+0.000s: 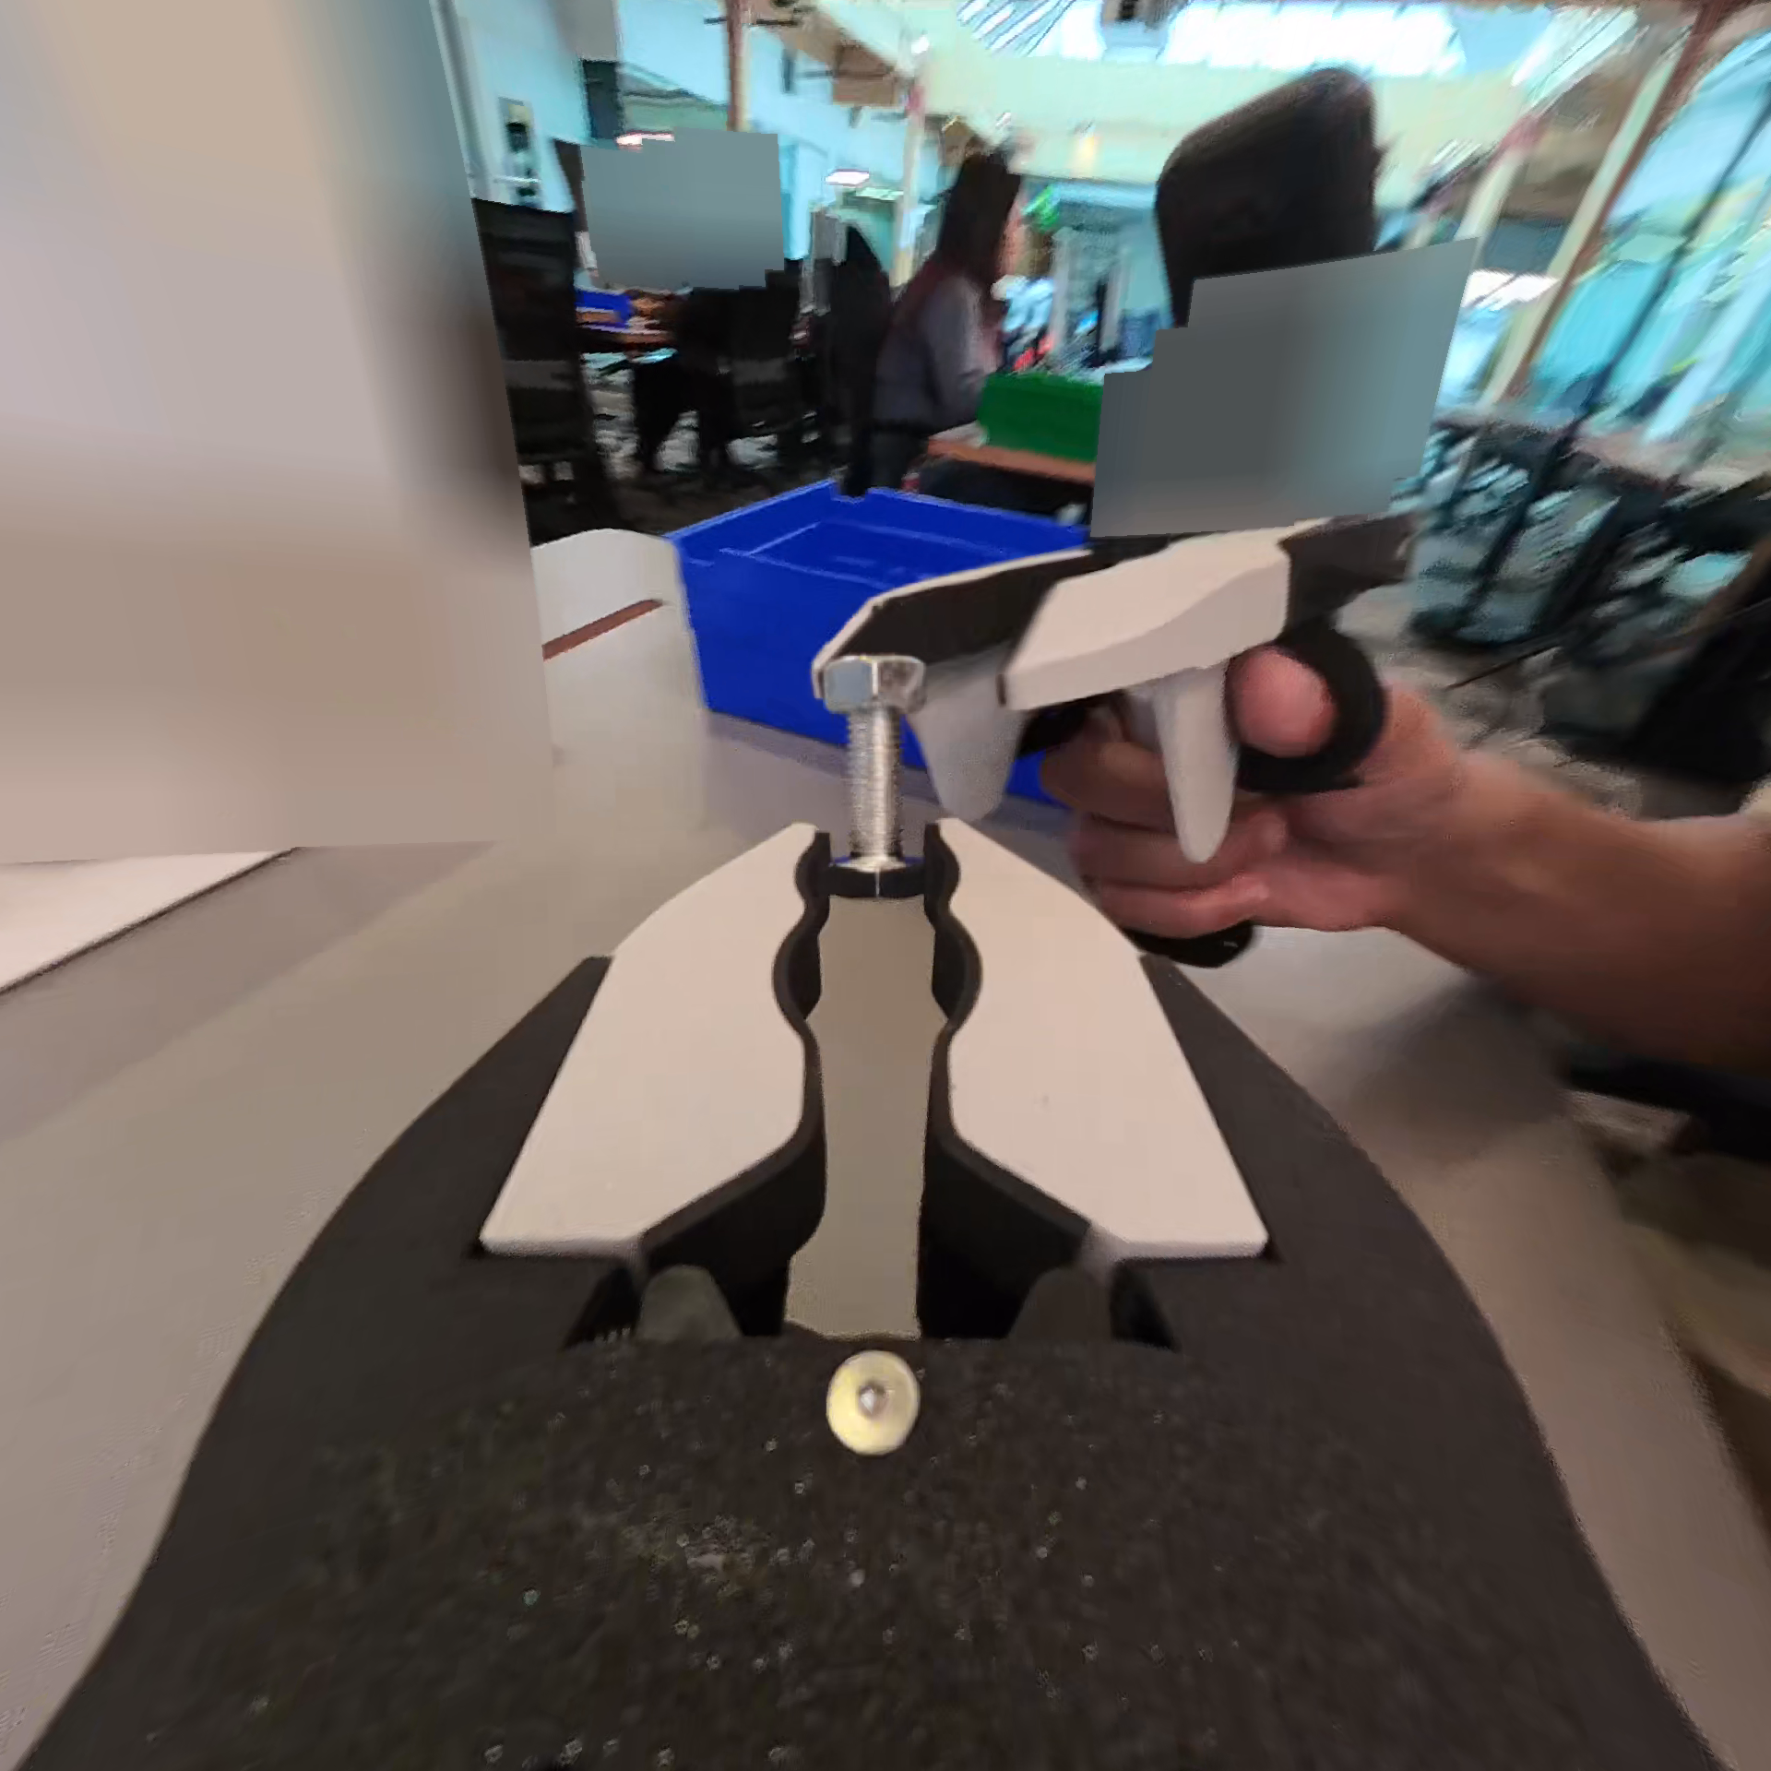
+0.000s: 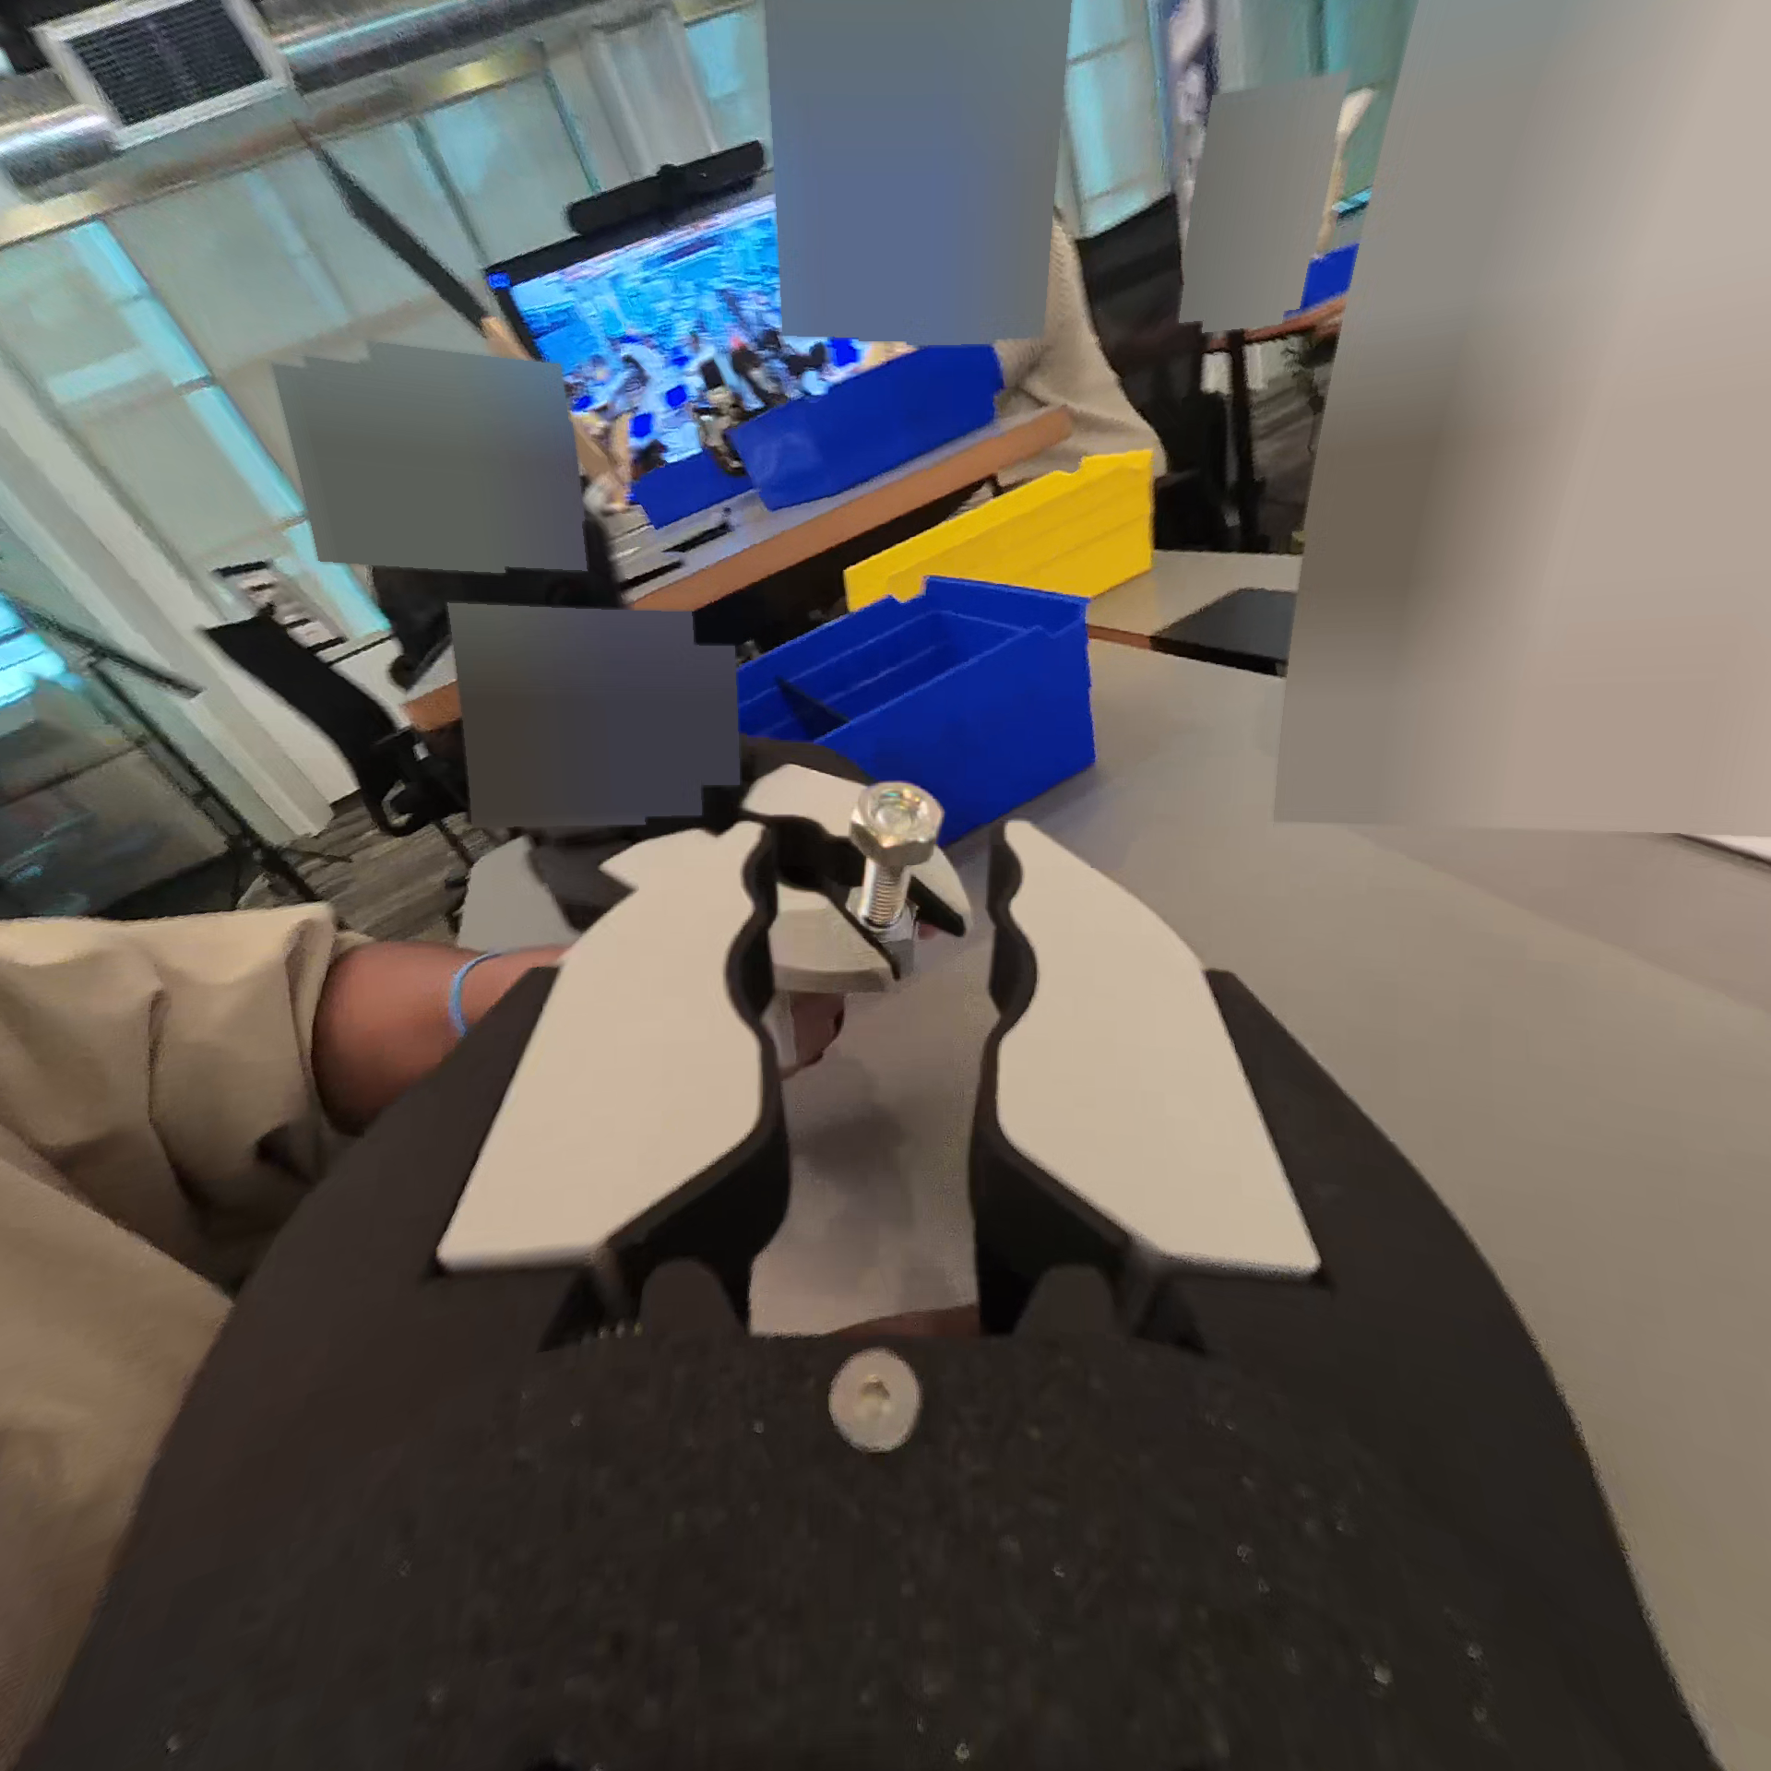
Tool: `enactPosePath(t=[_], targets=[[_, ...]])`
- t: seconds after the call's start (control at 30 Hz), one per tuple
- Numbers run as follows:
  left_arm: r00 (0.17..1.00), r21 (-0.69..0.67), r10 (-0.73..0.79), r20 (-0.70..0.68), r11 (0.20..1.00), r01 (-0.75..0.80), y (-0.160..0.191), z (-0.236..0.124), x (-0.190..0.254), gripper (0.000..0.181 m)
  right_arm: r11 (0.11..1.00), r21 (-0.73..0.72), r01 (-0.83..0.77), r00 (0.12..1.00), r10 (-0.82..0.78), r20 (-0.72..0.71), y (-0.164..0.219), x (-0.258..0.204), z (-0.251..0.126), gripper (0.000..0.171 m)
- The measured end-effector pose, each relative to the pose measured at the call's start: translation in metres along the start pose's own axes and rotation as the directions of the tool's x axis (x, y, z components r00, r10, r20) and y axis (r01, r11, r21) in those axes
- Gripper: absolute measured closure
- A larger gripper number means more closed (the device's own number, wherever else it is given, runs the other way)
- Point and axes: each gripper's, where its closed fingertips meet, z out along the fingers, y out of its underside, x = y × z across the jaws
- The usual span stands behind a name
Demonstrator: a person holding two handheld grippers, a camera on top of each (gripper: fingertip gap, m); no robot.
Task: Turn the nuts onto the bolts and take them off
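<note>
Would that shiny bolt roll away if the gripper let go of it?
Probably. The bolt stands head-up, held only by the nut that the left gripper pinches, so it would likely topple. Its round threaded shaft could roll, though the six-sided head should stop it soon. Bare metal looks slippery and heavy for its size.

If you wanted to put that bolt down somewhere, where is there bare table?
Bare grey table lies right of the bolt, in front of the blue bin, and below the right tongs, which are open. In the left wrist view, table left of the left tongs is bare too. It is crowded around the nut, where both tongs meet.
</note>
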Motion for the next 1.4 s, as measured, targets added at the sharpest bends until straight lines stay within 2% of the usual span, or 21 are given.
enactPosePath(t=[0.1,0.13,0.2,0.23,0.3,0.33,0.43,0.5,0.6,0.7,0.8,0.93,1.07,1.17,1.27,1.33,1.4], targets=[[0.965,0.03,-0.161,-0.208,0.985,0.171,-0.007,-0.004,0.015,0.163,0.997,-0.016,0.081,0.988,-0.079,0.134,-0.003,-0.012,-0.005,0.127],[0.918,0.011,-0.219,-0.331,0.972,0.236,-0.009,-0.007,0.027,0.163,0.993,-0.032,0.115,0.98,-0.108,0.166,-0.001,-0.013,-0.005,0.128],[0.818,-0.007,-0.315,-0.482,0.934,0.356,-0.015,-0.012,0.041,0.163,0.987,-0.035,0.158,0.955,-0.143,0.26,0.0,-0.022,-0.006,0.131],[0.742,-0.049,-0.355,-0.569,0.915,0.401,-0.016,-0.017,0.05,0.163,0.987,-0.027,0.155,0.936,-0.138,0.325,-0.001,-0.029,-0.006,0.135],[0.689,-0.05,-0.38,-0.617,0.893,0.447,-0.019,-0.02,0.054,0.163,0.99,-0.032,0.139,0.899,-0.112,0.424,0.001,-0.041,-0.008,0.151],[0.659,-0.07,-0.388,-0.644,0.888,0.454,-0.019,-0.022,0.057,0.163,0.991,-0.021,0.135,0.892,-0.112,0.438,0.001,-0.043,-0.008,0.153],[0.707,-0.056,-0.355,-0.611,0.911,0.409,-0.016,-0.02,0.057,0.163,0.995,-0.011,0.1,0.895,-0.085,0.438,0.002,-0.043,-0.008,0.153],[0.787,-0.033,-0.316,-0.531,0.935,0.353,-0.013,-0.014,0.048,0.163,0.998,-0.02,0.066,0.924,-0.054,0.379,0.003,-0.035,-0.005,0.154],[0.93,0.001,-0.202,-0.308,0.977,0.212,-0.004,-0.005,0.024,0.163,0.998,-0.053,0.03,0.983,-0.02,0.182,0.005,-0.015,0.002,0.154],[0.988,0.0,-0.069,-0.136,0.998,0.07,0.0,-0.001,0.01,0.163,0.998,-0.062,0.006,1.0,-0.006,0.01,0.007,-0.005,0.005,0.154],[0.99,0.019,-0.06,-0.131,0.998,0.063,-0.004,-0.002,0.011,0.163,0.999,-0.053,0.011,0.999,-0.013,-0.03,0.004,-0.009,0.003,0.151],[0.984,0.042,-0.107,-0.145,0.993,0.114,-0.009,-0.007,0.005,0.163,0.999,-0.047,-0.001,1.0,0.002,0.024,0.002,-0.019,-0.002,0.149],[0.975,0.053,-0.13,-0.182,0.989,0.141,-0.011,-0.008,0.008,0.163,0.999,-0.032,0.035,0.999,-0.035,-0.009,-0.004,-0.011,-0.004,0.134],[0.969,0.039,-0.118,-0.219,0.991,0.129,-0.008,-0.006,0.018,0.163,0.999,-0.042,0.005,0.999,-0.003,0.05,-0.006,-0.014,0.003,0.123],[0.971,0.025,-0.121,-0.207,0.991,0.129,-0.006,-0.004,0.017,0.163,0.999,-0.048,-0.011,0.994,0.016,0.107,-0.002,-0.024,0.007,0.123],[0.968,0.021,-0.136,-0.209,0.989,0.144,-0.005,-0.005,0.013,0.163,0.999,-0.042,0.012,0.997,-0.009,0.082,0.0,-0.026,0.006,0.117],[0.97,0.036,-0.154,-0.19,0.986,0.164,-0.007,-0.007,0.006,0.163,0.998,-0.037,0.044,0.997,-0.041,0.07,0.001,-0.029,0.001,0.125]])
